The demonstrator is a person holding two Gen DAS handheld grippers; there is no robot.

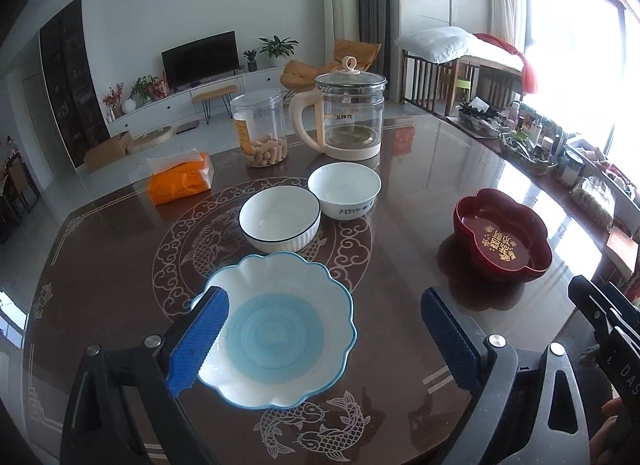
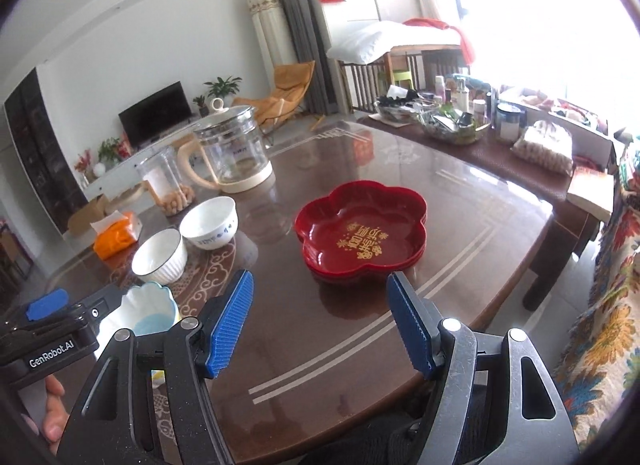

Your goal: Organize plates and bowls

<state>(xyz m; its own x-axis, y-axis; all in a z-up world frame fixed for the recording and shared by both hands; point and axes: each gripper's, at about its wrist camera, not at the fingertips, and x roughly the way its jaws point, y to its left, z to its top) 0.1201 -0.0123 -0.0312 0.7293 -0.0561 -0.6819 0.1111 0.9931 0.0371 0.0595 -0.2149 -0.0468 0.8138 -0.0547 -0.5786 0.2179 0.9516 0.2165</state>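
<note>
low in the left wrist view, the left gripper point(image 1: 324, 329) stands wide open over the scalloped blue-and-white plate point(image 1: 276, 329), its left pad overlapping the plate's left rim and its right pad off past the right rim above the dark table point(image 1: 400, 405). above the plate, at frame centre, sit the ribbed white bowl point(image 1: 280, 219) and the white bowl with blue script point(image 1: 345, 189), side by side. low in the right wrist view, the right gripper point(image 2: 320, 325) is also open and holds nothing, with the stacked red flower-shaped dishes point(image 2: 362, 235) just above its pads at frame centre.
</note>
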